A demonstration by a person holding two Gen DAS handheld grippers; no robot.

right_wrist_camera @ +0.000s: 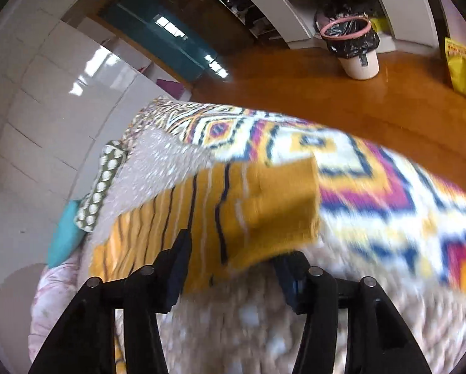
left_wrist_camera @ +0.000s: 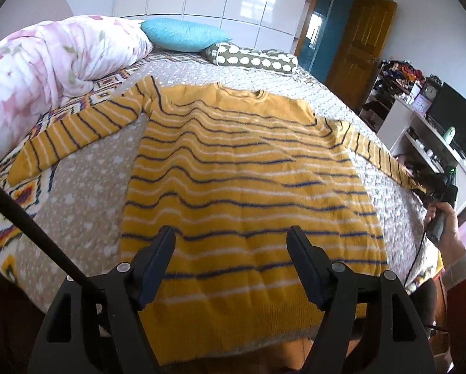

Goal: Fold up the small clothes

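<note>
A yellow sweater (left_wrist_camera: 239, 162) with blue and white stripes lies flat on the bed, neck at the far side and both sleeves spread out. My left gripper (left_wrist_camera: 231, 230) hovers open over its hem with nothing between the fingers. At the bed's right edge a hand holds my right gripper (left_wrist_camera: 442, 190) at the end of the right sleeve (left_wrist_camera: 376, 152). In the blurred right wrist view the sleeve's cuff (right_wrist_camera: 279, 205) lies across the gap of my right gripper (right_wrist_camera: 233, 249) and covers the right fingertip. The jaws stand apart and do not pinch the cloth.
The patterned bed cover (left_wrist_camera: 86, 187) carries a floral duvet (left_wrist_camera: 46, 62), a blue pillow (left_wrist_camera: 183, 34) and a dotted pillow (left_wrist_camera: 251, 57) at the far side. White shelves (left_wrist_camera: 420, 131) stand right of the bed. A lined bin (right_wrist_camera: 354, 50) and a yellow bag (right_wrist_camera: 463, 65) stand on the wooden floor (right_wrist_camera: 326, 93).
</note>
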